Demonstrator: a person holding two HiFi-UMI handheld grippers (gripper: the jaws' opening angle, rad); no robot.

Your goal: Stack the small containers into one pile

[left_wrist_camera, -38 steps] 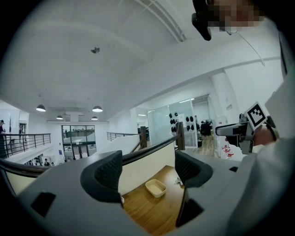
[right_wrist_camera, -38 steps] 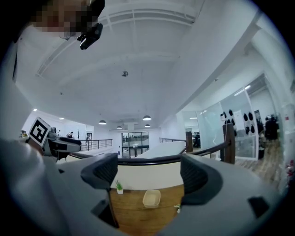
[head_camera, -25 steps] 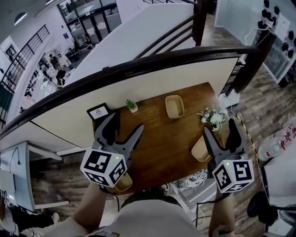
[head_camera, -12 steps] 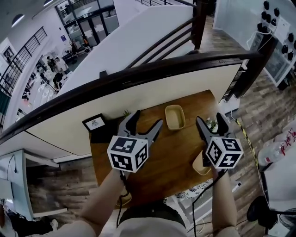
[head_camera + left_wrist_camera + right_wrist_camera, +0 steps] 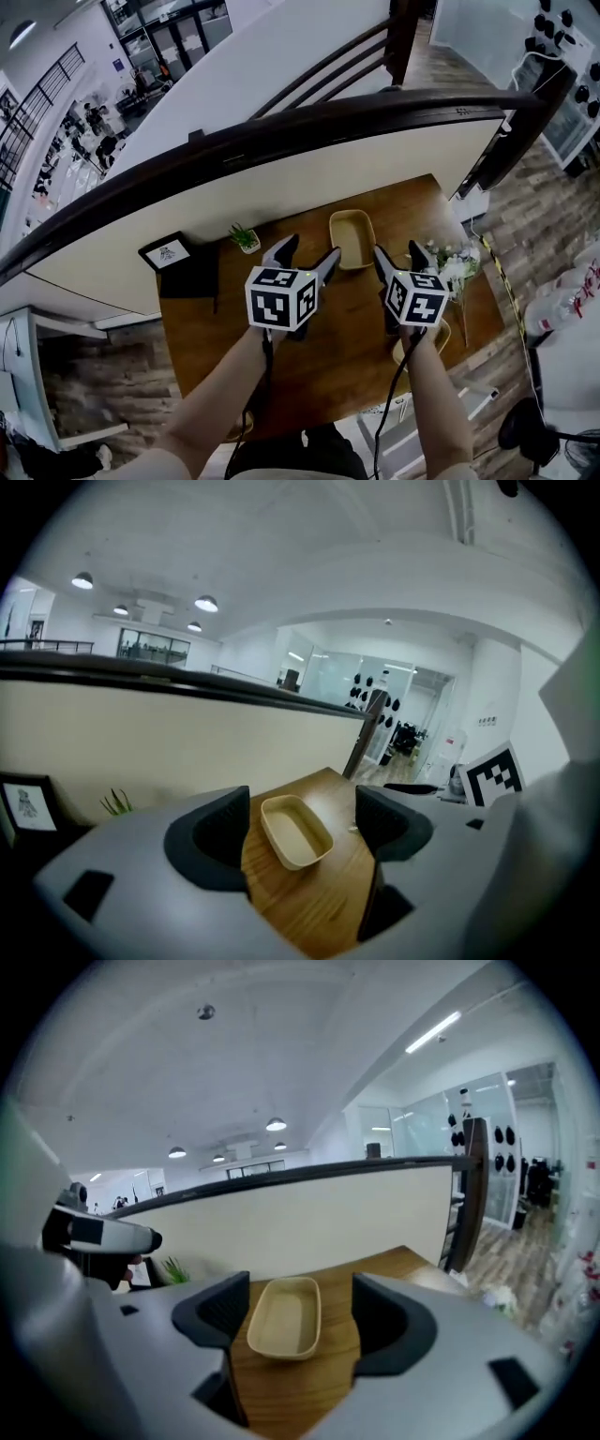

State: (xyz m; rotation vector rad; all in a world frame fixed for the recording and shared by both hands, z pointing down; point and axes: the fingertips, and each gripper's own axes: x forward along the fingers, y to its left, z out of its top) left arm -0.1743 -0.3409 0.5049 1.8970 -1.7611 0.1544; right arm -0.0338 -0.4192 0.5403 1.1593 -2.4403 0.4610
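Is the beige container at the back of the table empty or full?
Empty: the beige container sits upright, its bare bottom showing.

Even, bright light from ceiling lamps (image 5: 206,603) above the railing (image 5: 187,684); I see fisheye bending, dark corners, and soft blur below the railing.

One small container (image 5: 352,239) is a shallow tan tub, rectangular with rounded corners. It sits open side up and empty, flat on the wood just ahead of my left gripper (image 5: 307,251) and right gripper (image 5: 398,253) (beyond the right's closing jaws, nothing between them). A second container (image 5: 438,337), also tan, shows beside my right wrist, mostly hidden.
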